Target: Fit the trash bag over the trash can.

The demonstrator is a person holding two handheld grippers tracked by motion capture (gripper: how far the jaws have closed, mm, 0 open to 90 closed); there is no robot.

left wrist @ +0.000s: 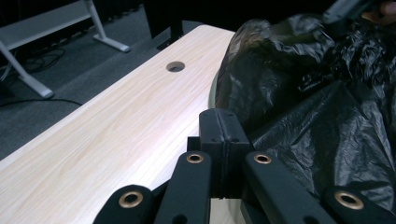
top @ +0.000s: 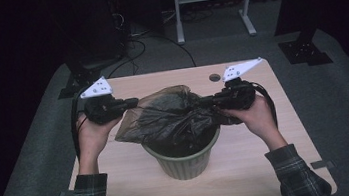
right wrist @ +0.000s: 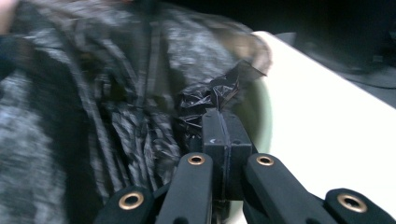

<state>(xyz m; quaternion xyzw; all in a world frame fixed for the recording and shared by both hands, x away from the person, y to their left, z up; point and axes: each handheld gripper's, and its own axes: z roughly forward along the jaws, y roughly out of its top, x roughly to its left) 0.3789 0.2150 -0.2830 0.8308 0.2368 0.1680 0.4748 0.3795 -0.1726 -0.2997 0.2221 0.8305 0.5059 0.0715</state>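
Left gripper (top: 130, 103) sits at the left side of the green bin (top: 185, 159), jaws pressed together on the edge of the black bag (top: 165, 117); in the left gripper view the pads (left wrist: 224, 140) meet flush, with bag film bunched just beside them. Whether film is truly caught between them cannot be told from that view, though in the high view the bag stretches straight to the jaw tips.

Right gripper (top: 206, 101) comes in from the right side of the bin, jaws also pressed together. In the right gripper view a crumpled tuft of bag (right wrist: 210, 100) stands just past the pads (right wrist: 226, 140), over the bin's pale green rim (right wrist: 264, 121); that view is blurred, so a pinch is likely, not certain.

The bag lies heaped on the bin's mouth, part inside, part spilling over the far-left rim. The bin stands on the wooden table (top: 252, 169), near its middle.

Judged step: spreading the bag open to line the bin. Next move likely calls for drawing the two edges apart and down over the rim, without letting the thin film slip.

Both hands grip the grippers from behind, forearms angled inward toward the bin, grippers held roughly level and pointing at each other across it.
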